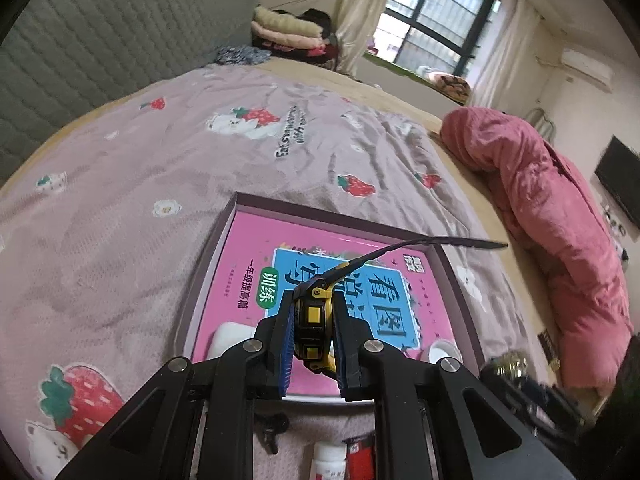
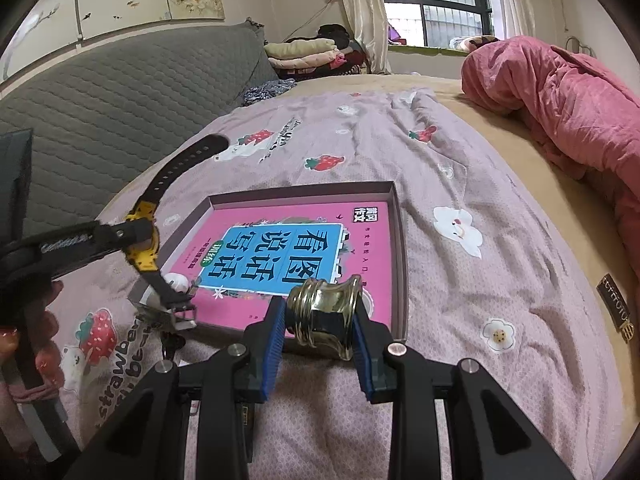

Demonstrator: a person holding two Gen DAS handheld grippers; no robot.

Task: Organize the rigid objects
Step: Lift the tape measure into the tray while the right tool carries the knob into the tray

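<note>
One shallow box (image 2: 400,240) lies on the bed's strawberry-print blanket (image 2: 460,168), containing a pink workbook (image 2: 296,248) that fills its floor. Left tongs (image 1: 312,336) clamp a black-and-yellow wristwatch (image 1: 314,316) above the box's near-left corner. Right tongs (image 2: 320,320) clamp a brass fitting (image 2: 324,312) above its near edge. Rolled pink quilt (image 2: 560,96) at the bed's right side; grey quilted headboard (image 2: 120,92); barred window (image 2: 436,0).

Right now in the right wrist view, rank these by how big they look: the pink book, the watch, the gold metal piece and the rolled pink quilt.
Largest to smallest as seen:
1. rolled pink quilt
2. pink book
3. watch, counting its strap
4. gold metal piece

The gold piece sits nearest the camera in the right tongs, so it looks larger than it is.
</note>
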